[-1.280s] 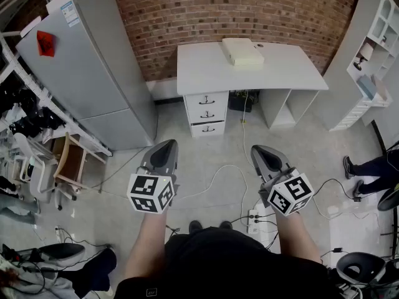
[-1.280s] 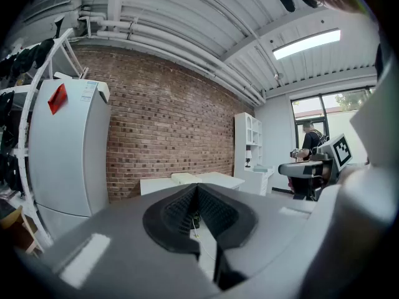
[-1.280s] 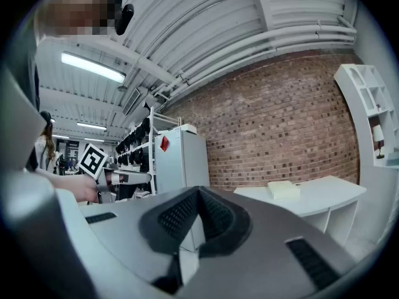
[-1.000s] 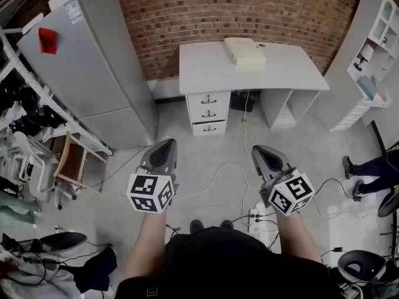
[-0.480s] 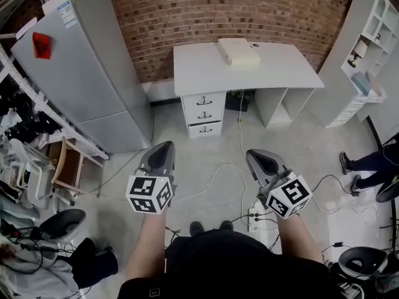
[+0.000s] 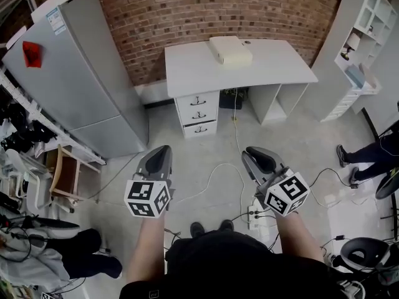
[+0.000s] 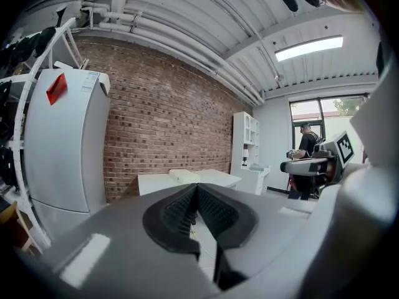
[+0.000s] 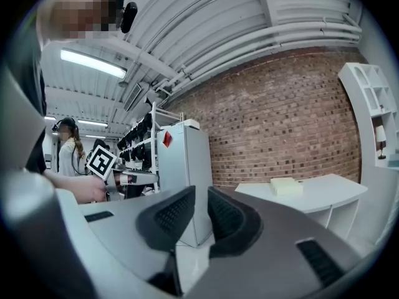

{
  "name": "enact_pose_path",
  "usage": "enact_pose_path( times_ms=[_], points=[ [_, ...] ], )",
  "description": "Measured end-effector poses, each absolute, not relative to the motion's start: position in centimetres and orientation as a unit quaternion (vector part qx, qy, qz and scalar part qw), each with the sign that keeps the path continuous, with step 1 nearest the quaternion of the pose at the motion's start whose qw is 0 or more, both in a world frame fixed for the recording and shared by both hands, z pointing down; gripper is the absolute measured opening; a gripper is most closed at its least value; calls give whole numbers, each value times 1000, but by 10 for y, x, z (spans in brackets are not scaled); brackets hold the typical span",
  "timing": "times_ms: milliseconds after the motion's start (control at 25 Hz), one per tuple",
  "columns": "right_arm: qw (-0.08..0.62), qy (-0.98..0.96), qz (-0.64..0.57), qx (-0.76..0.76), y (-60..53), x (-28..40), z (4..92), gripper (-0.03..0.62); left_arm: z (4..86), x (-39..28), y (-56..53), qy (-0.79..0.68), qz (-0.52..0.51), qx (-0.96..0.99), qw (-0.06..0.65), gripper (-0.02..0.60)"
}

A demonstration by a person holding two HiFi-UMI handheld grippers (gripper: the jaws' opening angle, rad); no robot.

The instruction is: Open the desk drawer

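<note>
- the table (image 6: 249,73) stands against the brick wall, well ahead of the person; its stack of three drawers (image 6: 198,114) sits under its left end, near the fridge (image 6: 75,86)
- all three drawers are pushed in flush, so what is in them cannot be seen
- each front carries a small dark handle (image 6: 198,100) at its middle; that looks like the place to take hold, pinched across its thin bar
- the drawer is probably stiff and light and runs on slides, so a straight level pull from the centre should do; a pull off to one side could jam it, and the slim, smooth handle may slip between the pads
- a pale flat box (image 6: 230,50) lies closed at the back of the table, its contents hidden
- left hand-held gripper (image 6: 159,151): jaws pressed together, nothing between them, held over the floor well short of the drawers
- right hand-held gripper (image 6: 254,154): jaws all but together, only a slit between them, empty, equally far off; it would have to spread before taking a handle
- the white shelf (image 6: 358,55) at the right holds a few things too small to tell
</note>
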State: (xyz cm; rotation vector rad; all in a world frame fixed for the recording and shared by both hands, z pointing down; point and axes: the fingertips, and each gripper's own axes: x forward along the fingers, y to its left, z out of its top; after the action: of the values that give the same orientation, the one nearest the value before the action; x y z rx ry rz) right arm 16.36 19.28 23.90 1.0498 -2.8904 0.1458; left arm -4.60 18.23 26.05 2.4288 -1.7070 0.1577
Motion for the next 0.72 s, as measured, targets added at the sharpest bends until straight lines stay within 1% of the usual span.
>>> enact_pose_path(
  times_ms=[40, 80, 120, 360, 440, 520, 720],
  points=[
    [33, -938, 49, 342, 192, 164, 240, 37, 261, -46, 182, -572, 53, 814, 86, 11],
    [35, -937, 51, 343, 192, 164, 240, 94, 262, -46, 182, -571, 53, 815, 87, 11],
    [36, -937, 53, 345, 191, 165, 241, 124, 263, -46, 181, -570, 53, 815, 88, 11],
    [35, -934, 57, 350, 187, 166, 241, 192, 265, -47, 179, -568, 52, 817, 86, 11],
    [34, -932, 62, 356, 184, 168, 241, 255, 264, -47, 178, -569, 51, 816, 83, 11],
    [31, -927, 64, 368, 180, 171, 241, 298, 264, -48, 177, -572, 51, 815, 81, 11],
    [22, -921, 59, 384, 176, 176, 235, 361, 260, -51, 176, -579, 57, 811, 68, 12]
  ],
)
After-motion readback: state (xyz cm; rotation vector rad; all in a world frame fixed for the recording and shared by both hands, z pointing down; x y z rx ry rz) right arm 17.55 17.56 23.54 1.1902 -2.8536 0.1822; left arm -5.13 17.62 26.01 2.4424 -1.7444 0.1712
